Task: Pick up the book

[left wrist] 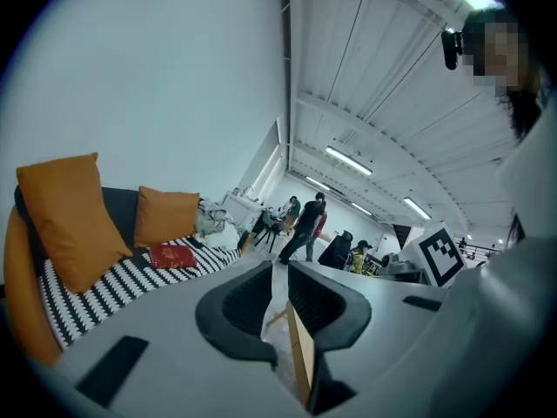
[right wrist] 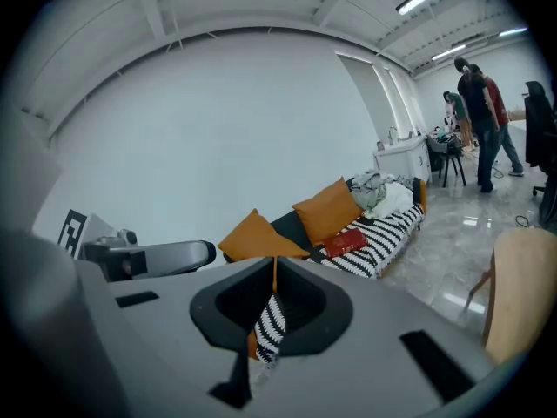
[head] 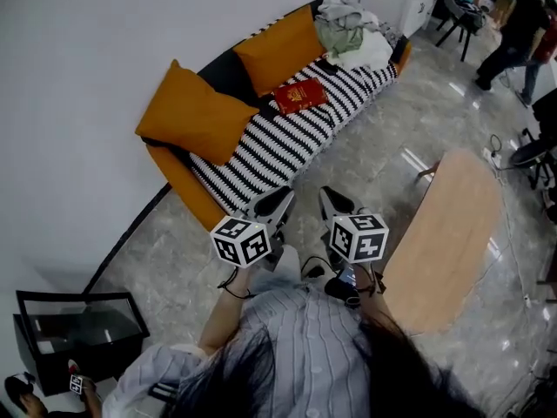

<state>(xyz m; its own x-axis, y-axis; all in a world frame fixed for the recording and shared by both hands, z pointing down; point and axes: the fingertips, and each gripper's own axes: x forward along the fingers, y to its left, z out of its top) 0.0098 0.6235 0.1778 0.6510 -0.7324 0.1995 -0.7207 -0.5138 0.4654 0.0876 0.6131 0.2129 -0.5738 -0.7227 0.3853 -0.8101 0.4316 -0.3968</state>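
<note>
On the striped seat of the sofa (head: 287,146), toward its far end and close to the backrest, the red book (head: 300,95) was laid flat. It was set just in front of the farther orange cushion (head: 278,46) and short of the heap of clothes (head: 348,29) piled at the far end. A second orange cushion (head: 193,111) was propped at the near end. The left gripper (head: 275,202) and the right gripper (head: 336,200) were held side by side over the floor off the sofa's near corner, well apart from the book. Each was closed, jaws together, with nothing between them.
</note>
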